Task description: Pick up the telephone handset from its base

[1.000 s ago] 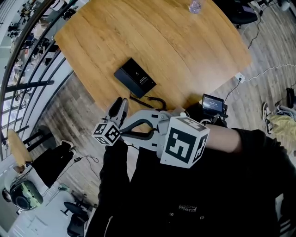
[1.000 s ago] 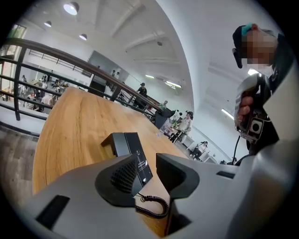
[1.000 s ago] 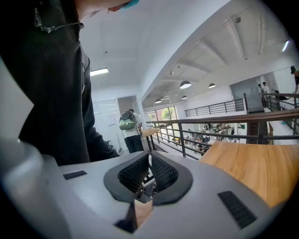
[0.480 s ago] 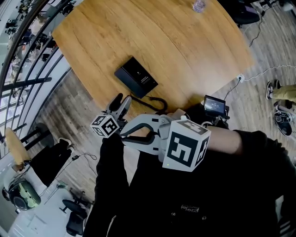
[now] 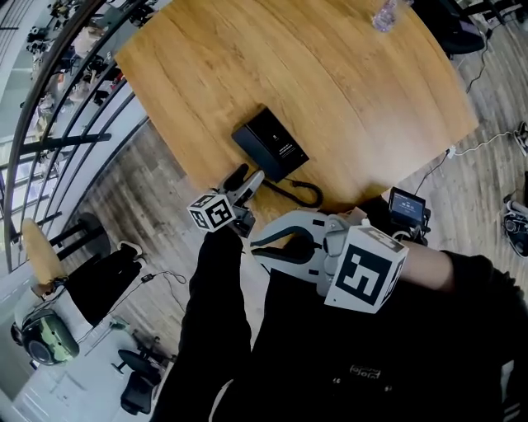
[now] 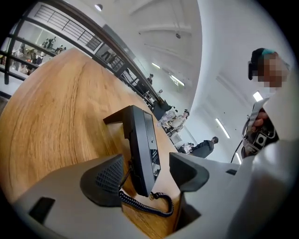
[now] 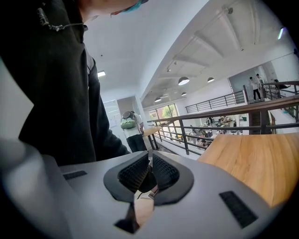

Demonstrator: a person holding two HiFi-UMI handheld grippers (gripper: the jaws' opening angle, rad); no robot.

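Observation:
The black telephone (image 5: 270,144) lies near the front edge of the wooden table (image 5: 330,74), with its handset (image 6: 136,149) resting along the base (image 6: 153,149). The coiled cord (image 5: 299,193) loops off its near end. My left gripper (image 5: 245,179) hovers just short of that end, pointing at the phone. Its jaws have just been opening and now stand wide, with the phone's near end and cord (image 6: 145,205) seen through the gap and untouched by either pad. My right gripper (image 5: 254,247) is held back by my body, off the table, shut with nothing in it.
A plastic bottle (image 5: 386,15) stands at the table's far edge. A small device with a lit screen (image 5: 408,206) sits below the table's right front edge. A metal railing (image 5: 74,91) runs along the left, with a chair (image 5: 37,255) beyond it.
The left gripper's jaws have spread from nearly closed to wide, and it has dropped closer to the phone's near end. The right gripper has stayed by my body.

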